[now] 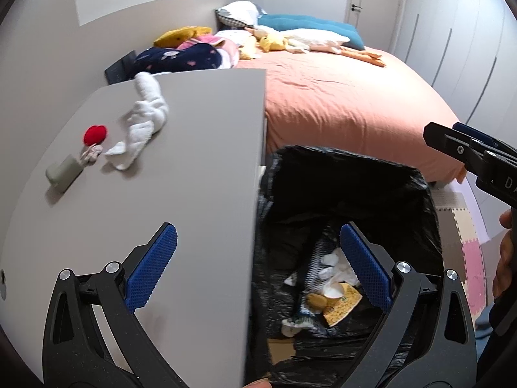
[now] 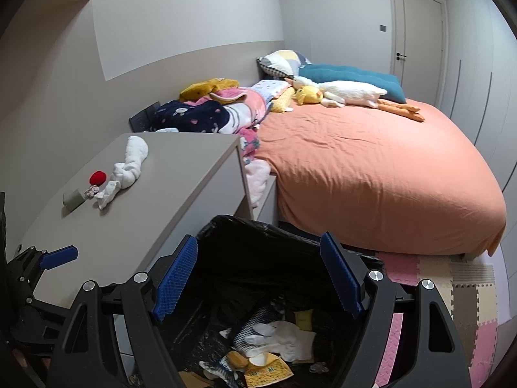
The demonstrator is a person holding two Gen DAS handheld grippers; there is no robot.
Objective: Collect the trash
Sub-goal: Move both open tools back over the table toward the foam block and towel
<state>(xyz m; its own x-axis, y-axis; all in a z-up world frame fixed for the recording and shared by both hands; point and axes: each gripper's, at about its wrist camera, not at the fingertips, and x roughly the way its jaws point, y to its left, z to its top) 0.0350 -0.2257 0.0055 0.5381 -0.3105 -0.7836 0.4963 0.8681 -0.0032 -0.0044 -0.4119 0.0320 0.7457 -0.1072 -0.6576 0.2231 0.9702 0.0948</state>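
The trash bin (image 2: 290, 252), lined with a black bag, stands on the floor just beside the grey cabinet (image 1: 200, 168), between it and the bed (image 2: 371, 174). In its bottom lie white crumpled tissues (image 2: 284, 339), a yellow printed wrapper (image 2: 268, 371), a grey patterned packet (image 2: 255, 323) and a few small round bits too small to name.

On the cabinet top, toward its far left corner, a white twisted cloth (image 1: 145, 119) lies stretched from the back edge forward. Just beside its near end sit a red round ball (image 1: 94, 134), a small crumpled greyish wad (image 1: 92, 155) and a grey-green block (image 1: 63, 173), close together, the wad touching the block.

The left gripper (image 1: 258, 271) hangs above the cabinet's right edge with its blue-padded jaws spread wide and nothing between them; one finger is over the cabinet top, the other over the bin mouth. The right gripper (image 2: 258, 278) hovers over the bin, its jaws also spread wide and empty, the bin's opening showing between its pads. Each gripper shows at the edge of the other's view.

The bed carries an orange cover, a heap of patterned blankets (image 2: 206, 113) at its head-side corner by the wall, a teal cushion (image 2: 352, 77) and a white plush goose (image 2: 349, 93). Pastel foam floor tiles (image 2: 465, 297) lie beside the bin on the right.
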